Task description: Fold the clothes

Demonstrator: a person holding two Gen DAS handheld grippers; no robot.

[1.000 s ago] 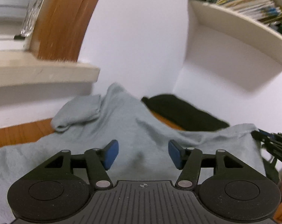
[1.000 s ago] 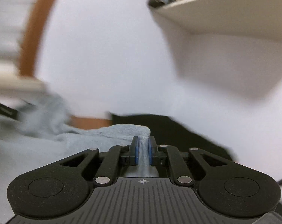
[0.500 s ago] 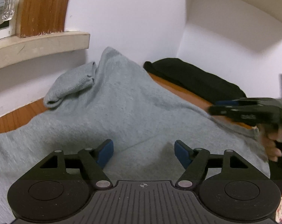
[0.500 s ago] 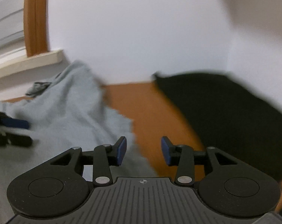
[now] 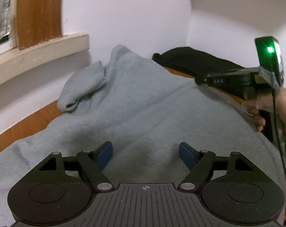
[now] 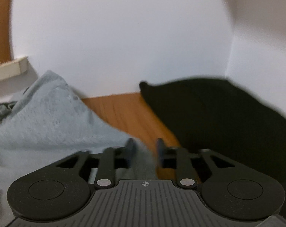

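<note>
— Where is the grey garment (image 5: 135, 102) seen?

— It is spread over the wooden table (image 5: 19, 130), with its far end bunched up against the white wall (image 5: 124, 13). A rolled grey cuff (image 5: 84, 85) is laid at the garment's far left, just below the cream ledge (image 5: 38, 51).

— And how is the left gripper (image 5: 145, 154) held?

— It is held over the near part of the grey cloth. Its jaws have just been opening and are stood wide apart, with nothing clamped; only flat fabric is seen below the blue pads (image 5: 105, 154).

— Is the right gripper (image 6: 144, 151) closed on anything?

— No. Its jaws have also just been opening and are set apart. The edge of the grey garment (image 6: 54, 124) is seen lying between them, but whether it is touched by the pads cannot be told, as the view is blurred.

— Is the right gripper seen from the left wrist as well?

— Yes, at the right edge, gripped by a hand (image 5: 271, 109), with a green light (image 5: 269, 49) lit on its top.

— What else is laid on the table?

— A black garment (image 6: 218, 117) is laid at the far right corner, apart from the grey one, with bare wood (image 6: 127, 111) shown between them.
</note>
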